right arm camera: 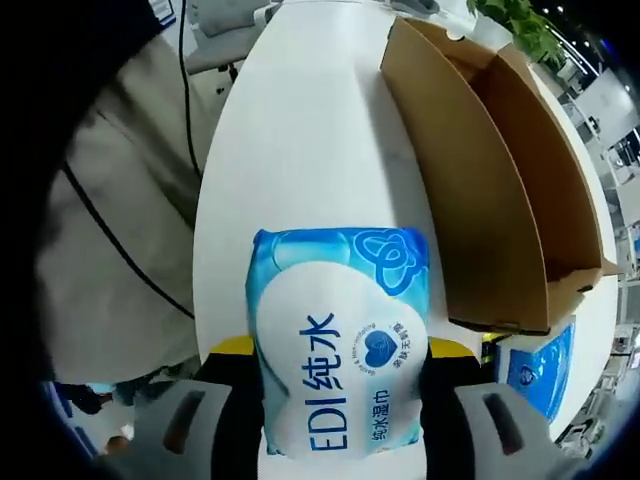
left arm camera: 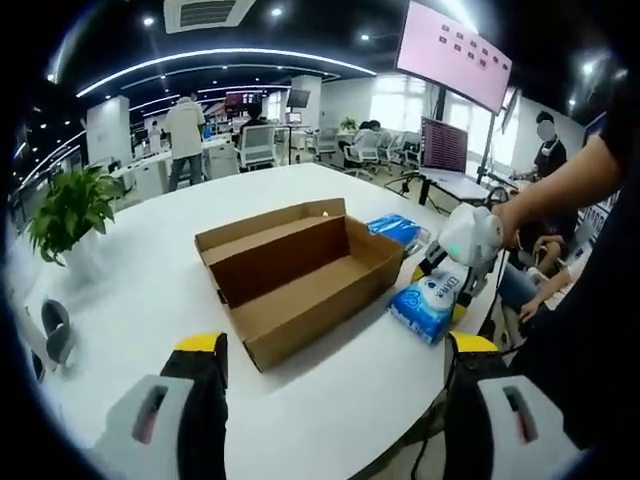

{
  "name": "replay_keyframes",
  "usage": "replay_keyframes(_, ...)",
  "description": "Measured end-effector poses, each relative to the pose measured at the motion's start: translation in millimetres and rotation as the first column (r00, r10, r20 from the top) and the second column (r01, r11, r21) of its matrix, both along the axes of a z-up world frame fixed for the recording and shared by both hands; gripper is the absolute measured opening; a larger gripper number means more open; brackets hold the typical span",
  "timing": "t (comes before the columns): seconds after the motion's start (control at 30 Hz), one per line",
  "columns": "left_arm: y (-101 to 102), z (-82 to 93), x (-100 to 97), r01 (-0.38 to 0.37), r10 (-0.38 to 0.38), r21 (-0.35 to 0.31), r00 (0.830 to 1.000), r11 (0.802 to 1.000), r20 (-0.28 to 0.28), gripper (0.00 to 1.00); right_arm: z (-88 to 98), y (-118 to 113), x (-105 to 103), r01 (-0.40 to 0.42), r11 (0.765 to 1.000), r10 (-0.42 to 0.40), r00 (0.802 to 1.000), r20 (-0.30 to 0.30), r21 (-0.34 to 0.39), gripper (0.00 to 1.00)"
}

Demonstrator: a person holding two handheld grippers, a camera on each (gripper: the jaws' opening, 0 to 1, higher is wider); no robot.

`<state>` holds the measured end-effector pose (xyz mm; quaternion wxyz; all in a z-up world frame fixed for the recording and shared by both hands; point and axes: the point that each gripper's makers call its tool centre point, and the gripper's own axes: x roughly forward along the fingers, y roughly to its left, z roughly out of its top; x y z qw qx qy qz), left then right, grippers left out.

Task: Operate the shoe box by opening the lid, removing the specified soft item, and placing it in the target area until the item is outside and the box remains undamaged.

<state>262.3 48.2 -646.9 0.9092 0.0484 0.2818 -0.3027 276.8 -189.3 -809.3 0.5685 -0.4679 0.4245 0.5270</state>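
Observation:
An open brown cardboard shoe box (left arm camera: 300,270) lies on the white table (left arm camera: 160,280), its inside bare. In the left gripper view my left gripper (left arm camera: 335,360) stands open near the table's front edge, nothing between its yellow-tipped fingers. To the box's right, my right gripper (left arm camera: 445,285) holds a blue-and-white pack of wet wipes (left arm camera: 430,300) just above the table. In the right gripper view the wet wipes pack (right arm camera: 340,335) sits between my right gripper's (right arm camera: 340,385) jaws, close beside the box's (right arm camera: 490,170) long wall.
A second blue wipes pack (left arm camera: 398,230) lies behind the box, also seen as a blue pack (right arm camera: 545,365) past its corner. A potted plant (left arm camera: 70,210) stands at the table's left. A person's arm (left arm camera: 560,185) reaches in from the right. Chairs and people fill the office behind.

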Motion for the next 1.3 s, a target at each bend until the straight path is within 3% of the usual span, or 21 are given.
replay_keyframes(0.97, 13, -16.0, -4.9, -0.010, 0.012, 0.054, 0.999, 0.998, -0.053, 0.89, -0.5, -83, 11, 0.016, 0.998, -0.017, 1.000, -0.002, -0.054, 0.60)
replay_keyframes(1.3, 16, -22.1, -2.8, -0.020, 0.023, 0.059, 0.998, 0.998, -0.060, 0.88, 0.3, -91, 20, -0.019, 0.997, 0.018, 1.000, -0.015, -0.078, 0.60)
